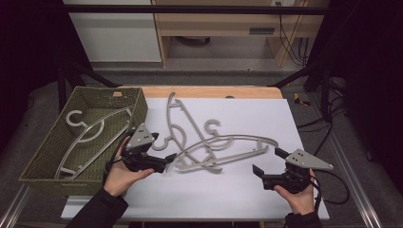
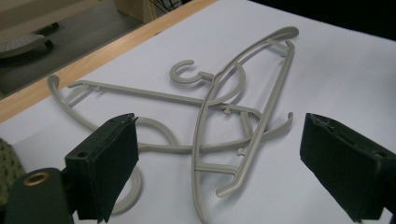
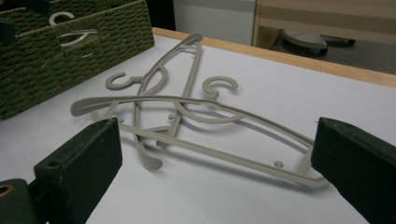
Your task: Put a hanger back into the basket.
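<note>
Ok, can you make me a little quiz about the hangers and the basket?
1. True or false: the green woven basket already has a grey plastic hanger inside it.
2. How many hangers lie crossed on the white table sheet? A) one B) two C) five
3. Fill in: the jaws of the left hand-held gripper are ____.

Key:
1. True.
2. B: the long one and the one with the hook up.
3. Open, and so are the jaws of the right hand-held gripper; neither holds anything.
</note>
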Demonstrator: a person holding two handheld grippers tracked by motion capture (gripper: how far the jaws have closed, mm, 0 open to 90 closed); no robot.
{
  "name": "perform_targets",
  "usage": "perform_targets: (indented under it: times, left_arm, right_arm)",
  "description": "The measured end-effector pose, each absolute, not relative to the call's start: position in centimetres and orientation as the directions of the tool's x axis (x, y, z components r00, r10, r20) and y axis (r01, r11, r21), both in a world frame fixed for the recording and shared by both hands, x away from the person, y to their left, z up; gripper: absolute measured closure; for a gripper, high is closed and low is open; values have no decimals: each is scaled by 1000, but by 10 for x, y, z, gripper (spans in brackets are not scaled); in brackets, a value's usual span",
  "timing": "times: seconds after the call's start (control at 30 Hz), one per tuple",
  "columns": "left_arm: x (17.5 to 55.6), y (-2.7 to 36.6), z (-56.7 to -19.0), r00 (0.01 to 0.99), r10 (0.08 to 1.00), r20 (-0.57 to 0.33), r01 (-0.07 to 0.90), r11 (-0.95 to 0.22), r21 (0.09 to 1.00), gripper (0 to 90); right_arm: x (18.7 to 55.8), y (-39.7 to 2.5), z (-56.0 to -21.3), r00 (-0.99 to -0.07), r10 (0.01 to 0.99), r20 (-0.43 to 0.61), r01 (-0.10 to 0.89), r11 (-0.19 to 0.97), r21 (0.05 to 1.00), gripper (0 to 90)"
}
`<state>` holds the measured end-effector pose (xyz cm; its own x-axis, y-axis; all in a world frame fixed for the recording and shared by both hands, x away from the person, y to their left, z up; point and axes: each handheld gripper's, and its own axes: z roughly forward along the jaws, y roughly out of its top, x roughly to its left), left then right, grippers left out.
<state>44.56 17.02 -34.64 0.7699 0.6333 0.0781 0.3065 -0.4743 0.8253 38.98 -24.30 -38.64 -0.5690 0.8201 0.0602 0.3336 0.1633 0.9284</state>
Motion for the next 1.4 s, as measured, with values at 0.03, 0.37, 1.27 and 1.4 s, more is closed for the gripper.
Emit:
perform_targets:
  times: [0.03,0.37,1.27,1.4]
  left_arm:
    - [450,164,-347,772,630,83,309,-487,817,116]
    - [486,132,-365,771,632,82,372,-550,748,156]
    - [556,86,-428,796,600,83,426,-652,627,330]
    - [562,84,-435,811,579,78,426,-678,599,394]
  right_arm:
    - [390,-243,-386,-572,818,57,332,168,928,23]
    - [390,-242,-387,-579,813,60,335,171,927,23]
    - [393,-239,-390,-589,805,65,344,177,922,22]
    - [393,-239,-390,-587,807,67,347,176,921,22]
